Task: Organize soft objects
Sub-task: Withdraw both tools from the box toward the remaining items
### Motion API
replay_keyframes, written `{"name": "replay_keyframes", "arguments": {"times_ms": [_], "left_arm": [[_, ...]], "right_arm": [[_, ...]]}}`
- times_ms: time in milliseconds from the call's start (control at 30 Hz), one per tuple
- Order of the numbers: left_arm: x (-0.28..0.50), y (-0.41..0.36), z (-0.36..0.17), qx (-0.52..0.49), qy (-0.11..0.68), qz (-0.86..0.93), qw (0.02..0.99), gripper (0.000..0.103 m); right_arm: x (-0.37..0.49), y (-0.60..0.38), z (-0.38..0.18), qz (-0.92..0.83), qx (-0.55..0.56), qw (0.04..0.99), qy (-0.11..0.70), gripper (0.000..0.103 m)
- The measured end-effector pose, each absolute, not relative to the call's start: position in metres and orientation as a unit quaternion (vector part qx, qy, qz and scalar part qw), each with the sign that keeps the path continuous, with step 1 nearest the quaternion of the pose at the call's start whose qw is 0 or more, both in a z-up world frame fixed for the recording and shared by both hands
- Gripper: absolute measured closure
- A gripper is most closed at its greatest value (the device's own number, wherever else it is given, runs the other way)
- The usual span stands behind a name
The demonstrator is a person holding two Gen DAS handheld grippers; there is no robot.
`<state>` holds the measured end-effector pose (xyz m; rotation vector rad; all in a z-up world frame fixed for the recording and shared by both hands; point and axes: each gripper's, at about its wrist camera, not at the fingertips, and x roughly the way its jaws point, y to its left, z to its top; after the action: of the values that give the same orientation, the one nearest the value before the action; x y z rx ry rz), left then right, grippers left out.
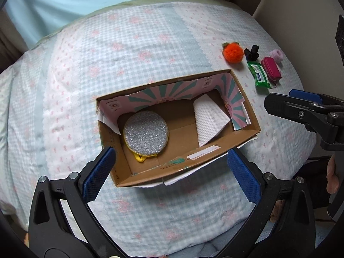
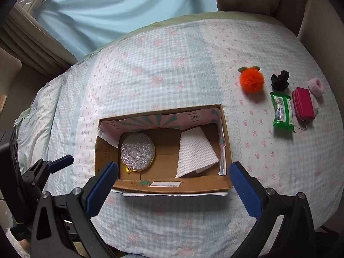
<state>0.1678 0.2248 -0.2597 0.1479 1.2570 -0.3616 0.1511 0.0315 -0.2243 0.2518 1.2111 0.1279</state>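
Two items, a glittery pouch (image 1: 145, 131) and a folded tissue (image 1: 209, 121), lie in the box (image 1: 137, 177) on the bed; left hand-held gripper (image 1: 171, 174) wide, empty. Right view: five items including the pompom (image 2: 252, 80) and wipes (image 2: 282, 112) remain outside; right hand-held gripper (image 2: 173, 187) wide, empty.

Between the jaws, the box (image 2: 172, 185) gapes open: bare floor between the glitter pouch (image 2: 137, 151) and the tissue (image 2: 194, 152). Box walls flank both.
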Motion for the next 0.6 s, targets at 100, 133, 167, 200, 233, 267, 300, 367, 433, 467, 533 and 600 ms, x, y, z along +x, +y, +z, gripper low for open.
{"name": "replay_keyframes", "arguments": {"times_ms": [100,133,167,200,233,267,300,367,433,467,533,600], "left_arm": [[0.156,0.23,-0.239,0.047,0.574,-0.158,0.802,0.0],[0.152,0.23,-0.232,0.04,0.57,-0.157,0.806,0.0],[0.148,0.23,-0.226,0.036,0.564,-0.155,0.81,0.0],[0.144,0.23,-0.219,0.034,0.558,-0.151,0.815,0.0],[0.14,0.228,-0.213,0.033,0.553,-0.148,0.82,0.0],[0.137,0.227,-0.207,0.032,0.547,-0.145,0.824,0.0],[0.134,0.224,-0.201,0.032,0.542,-0.141,0.828,0.0],[0.129,0.218,-0.188,0.03,0.533,-0.134,0.835,0.0],[0.128,0.209,-0.177,0.023,0.524,-0.13,0.842,0.0],[0.127,0.203,-0.172,0.021,0.517,-0.127,0.846,0.0],[0.126,0.19,-0.161,0.023,0.499,-0.117,0.858,0.0],[0.127,0.173,-0.152,0.032,0.486,-0.107,0.867,0.0]], "right_arm": [[0.138,0.027,-0.197,0.047,0.09,0.831,0.546,0.0],[0.134,0.024,-0.188,0.042,0.081,0.837,0.54,0.0],[0.131,0.02,-0.18,0.035,0.073,0.842,0.534,0.0],[0.127,0.016,-0.172,0.026,0.064,0.846,0.529,0.0],[0.124,0.012,-0.165,0.021,0.055,0.85,0.524,0.0],[0.121,0.007,-0.157,0.015,0.047,0.855,0.516,0.0],[0.118,0.002,-0.149,0.009,0.04,0.861,0.507,0.0],[0.111,-0.011,-0.135,0.002,0.03,0.873,0.486,0.0],[0.105,-0.025,-0.121,-0.01,0.023,0.884,0.466,0.0],[0.101,-0.033,-0.115,-0.019,0.019,0.889,0.457,0.0],[0.096,-0.051,-0.106,-0.034,0.014,0.895,0.444,0.0],[0.093,-0.073,-0.099,-0.042,0.008,0.899,0.437,0.0]]}}
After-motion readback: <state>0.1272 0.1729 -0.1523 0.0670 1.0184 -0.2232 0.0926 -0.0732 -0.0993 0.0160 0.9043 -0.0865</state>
